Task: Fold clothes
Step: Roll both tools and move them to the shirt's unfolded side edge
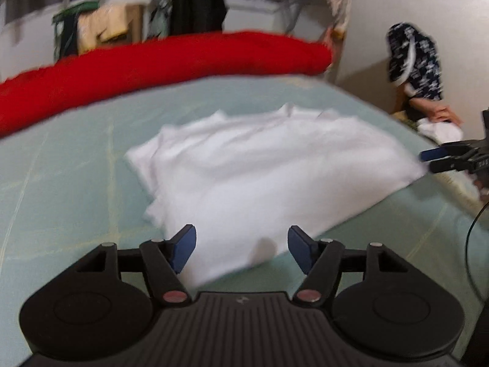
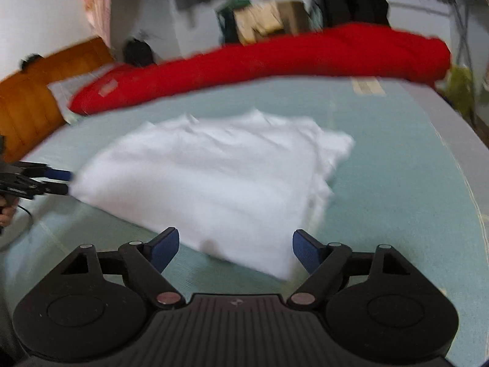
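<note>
A big bed (image 1: 61, 183) with a pale green sheet fills both views. A long red blanket (image 1: 152, 64) is rolled up along its far edge. In the middle of the bed lies a white shirt (image 1: 259, 168), folded flat, with a few layers showing at one side. Both pictures are blurry.

The left gripper (image 1: 241, 249) is at the near edge of the shirt. Its two blue fingers are spread apart, and a corner of the white shirt lies between them, but the fingers do not press on it. The right gripper (image 2: 235, 249) is also at the near edge of the shirt from its side. Its fingers are spread wide, with the shirt's edge between them and not pinched.

Each view shows the other gripper too. In the left view, the right gripper (image 1: 440, 160) pokes in from the right, its tips just beside a shirt corner. In the right view, the left gripper (image 2: 61, 182) pokes in from the left in the same way.

Only the left view shows a dark patterned cloth (image 1: 415, 61) hanging by the wall. Only the right view shows an orange cushion (image 2: 36, 101) at the left.
</note>
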The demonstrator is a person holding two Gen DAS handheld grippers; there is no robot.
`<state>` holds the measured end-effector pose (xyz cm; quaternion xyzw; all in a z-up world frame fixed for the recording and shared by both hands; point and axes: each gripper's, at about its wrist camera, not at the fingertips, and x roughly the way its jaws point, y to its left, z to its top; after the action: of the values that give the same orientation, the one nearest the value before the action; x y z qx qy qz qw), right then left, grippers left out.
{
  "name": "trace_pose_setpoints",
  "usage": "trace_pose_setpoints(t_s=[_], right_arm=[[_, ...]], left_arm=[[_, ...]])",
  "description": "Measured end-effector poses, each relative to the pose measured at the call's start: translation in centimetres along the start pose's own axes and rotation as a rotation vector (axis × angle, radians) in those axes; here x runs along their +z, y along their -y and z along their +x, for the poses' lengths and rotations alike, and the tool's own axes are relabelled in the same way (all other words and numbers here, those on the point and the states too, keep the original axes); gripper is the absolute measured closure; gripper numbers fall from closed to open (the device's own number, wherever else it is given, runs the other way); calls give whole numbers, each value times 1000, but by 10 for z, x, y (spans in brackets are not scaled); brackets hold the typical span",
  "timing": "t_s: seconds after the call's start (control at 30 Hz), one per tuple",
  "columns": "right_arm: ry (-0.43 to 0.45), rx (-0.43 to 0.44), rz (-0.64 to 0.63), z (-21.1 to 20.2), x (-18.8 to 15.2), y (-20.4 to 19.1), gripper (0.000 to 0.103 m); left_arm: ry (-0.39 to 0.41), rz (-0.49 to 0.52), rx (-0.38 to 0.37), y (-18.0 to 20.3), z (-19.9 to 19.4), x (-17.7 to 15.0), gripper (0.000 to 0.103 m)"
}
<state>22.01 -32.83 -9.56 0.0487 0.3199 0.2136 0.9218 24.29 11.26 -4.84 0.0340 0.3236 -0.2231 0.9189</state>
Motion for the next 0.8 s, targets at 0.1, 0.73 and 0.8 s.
trace_pose_setpoints(t_s=[0.1, 0.73, 0.8], right_arm=[[-4, 13, -36, 8, 2, -19, 16], [-92, -383, -670, 31, -24, -121, 0], [-106, -425, -737, 44, -29, -127, 0]], left_arm=[[-42, -3, 7, 6, 18, -4, 35], [-25, 795, 415, 112, 30, -40, 34], [-36, 906, 440, 122, 39, -49, 32]])
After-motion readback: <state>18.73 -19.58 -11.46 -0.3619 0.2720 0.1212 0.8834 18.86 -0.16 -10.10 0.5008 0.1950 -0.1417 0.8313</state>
